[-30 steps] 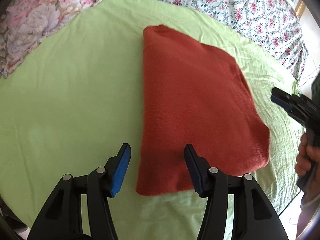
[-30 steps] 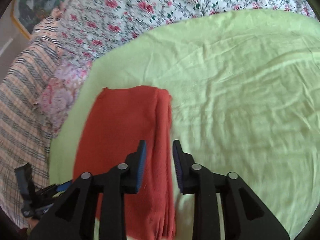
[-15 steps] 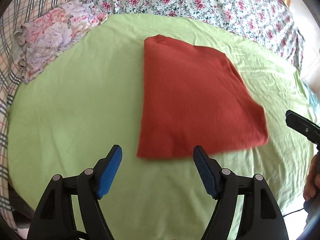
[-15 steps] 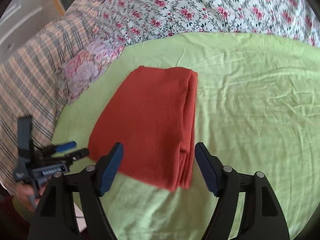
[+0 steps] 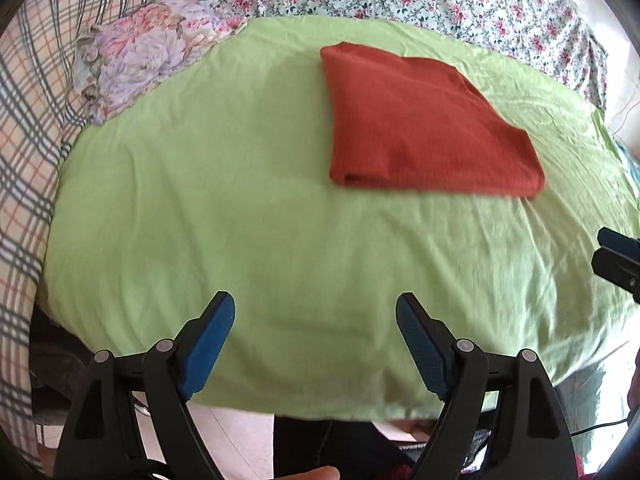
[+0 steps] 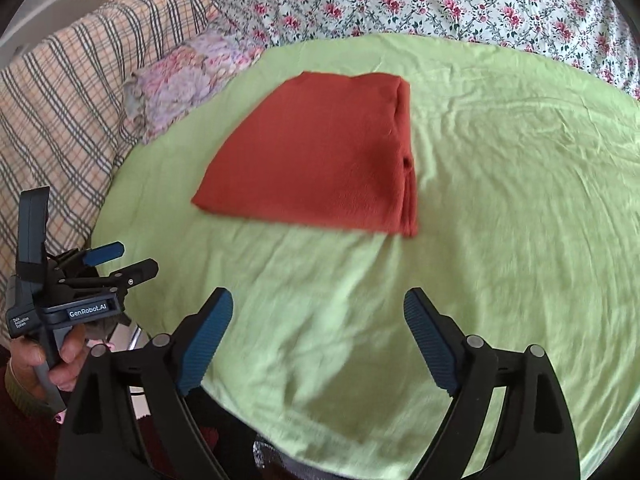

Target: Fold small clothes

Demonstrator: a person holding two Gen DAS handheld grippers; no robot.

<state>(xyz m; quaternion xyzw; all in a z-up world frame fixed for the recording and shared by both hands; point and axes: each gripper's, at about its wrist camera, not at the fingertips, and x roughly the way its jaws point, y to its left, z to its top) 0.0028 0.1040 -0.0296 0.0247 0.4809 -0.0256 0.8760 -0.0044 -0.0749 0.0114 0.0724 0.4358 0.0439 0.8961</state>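
Lying folded into a flat rectangle, the rust-red garment [image 5: 424, 120] rested on the green sheet [image 5: 260, 220] of the bed, near a floral pillow [image 5: 148, 52]. The left claw [image 5: 314, 320] and the right claw [image 6: 318, 320] both hung wide open and empty, well apart from the garment.

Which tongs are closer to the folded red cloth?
Hard to say; about equal. Both tongs hang open, back from the folded red cloth. The left tongs sit toward its left side, the right tongs toward its right.
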